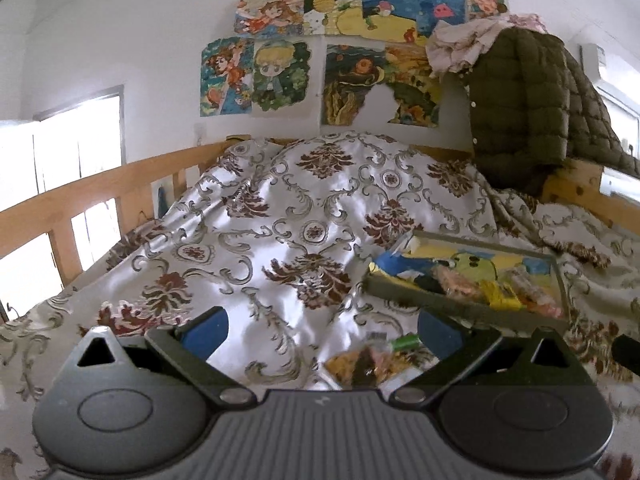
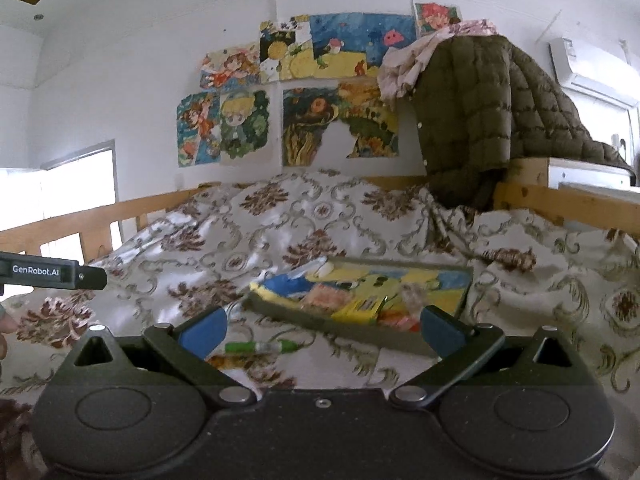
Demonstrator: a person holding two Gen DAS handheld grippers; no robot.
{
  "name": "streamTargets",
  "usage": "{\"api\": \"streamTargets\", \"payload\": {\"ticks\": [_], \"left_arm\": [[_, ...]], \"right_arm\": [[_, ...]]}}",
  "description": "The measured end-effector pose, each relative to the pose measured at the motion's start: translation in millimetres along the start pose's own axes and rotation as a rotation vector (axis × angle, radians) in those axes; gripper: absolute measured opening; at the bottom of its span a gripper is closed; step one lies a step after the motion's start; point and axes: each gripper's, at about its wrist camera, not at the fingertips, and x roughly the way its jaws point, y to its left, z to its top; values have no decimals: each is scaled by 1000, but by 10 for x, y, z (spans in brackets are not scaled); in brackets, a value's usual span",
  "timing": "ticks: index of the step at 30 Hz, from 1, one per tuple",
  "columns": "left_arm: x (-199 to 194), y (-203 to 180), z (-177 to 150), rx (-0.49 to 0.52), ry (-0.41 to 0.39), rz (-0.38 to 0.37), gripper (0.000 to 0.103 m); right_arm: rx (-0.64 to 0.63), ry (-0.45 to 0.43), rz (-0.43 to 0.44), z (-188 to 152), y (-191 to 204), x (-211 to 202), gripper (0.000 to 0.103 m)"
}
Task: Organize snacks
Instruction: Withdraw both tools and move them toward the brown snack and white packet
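1. The left hand-held gripper (image 1: 322, 330) was spread wide, its blue-padded fingers (image 1: 206, 334) holding nothing, above the bed.
2. The right hand-held gripper (image 2: 320, 330) was likewise spread wide and held nothing. The left unit's black body, marked "GenRobot.AI", showed at the left edge of the right wrist view.
3. A loose snack packet (image 1: 360, 366), orange and dark, lay on the bedspread between the left fingers, low in that view. A green-wrapped snack (image 1: 404, 342) lay just beyond it; the right wrist view showed it (image 2: 260, 347) between the right fingers, ahead of the left pad.
4. Nothing stood between either gripper and these two items.
5. A shallow grey tray (image 1: 452, 306) sat on the bed, ahead and to the right of the left gripper and directly ahead of the right one (image 2: 332, 322). Its floor carried a blue and yellow cartoon print.
6. The tray held several snack packets (image 2: 362, 306), yellow, pink and orange; their exact count could not be told.
7. The bedspread (image 1: 280, 208) was white satin with maroon and grey floral patterns, rumpled into a mound behind.
8. A wooden bed rail (image 1: 100, 188) ran along the left side. An olive quilted jacket (image 1: 528, 108) hung at the right rear.
9. Coloured drawings (image 1: 344, 48) covered the white wall; a bright window (image 1: 76, 148) stood at left.
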Motion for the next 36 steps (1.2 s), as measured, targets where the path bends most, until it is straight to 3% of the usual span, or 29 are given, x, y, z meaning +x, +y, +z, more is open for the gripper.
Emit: {"api": "streamTargets", "payload": {"ticks": [19, 36], "left_arm": [[-127, 231, -478, 97, 137, -48, 103], [121, 172, -545, 188, 202, -77, 103]], "right_arm": [[-76, 156, 95, -331, 527, -121, 102], [-98, 296, 191, -503, 659, 172, 102]]}}
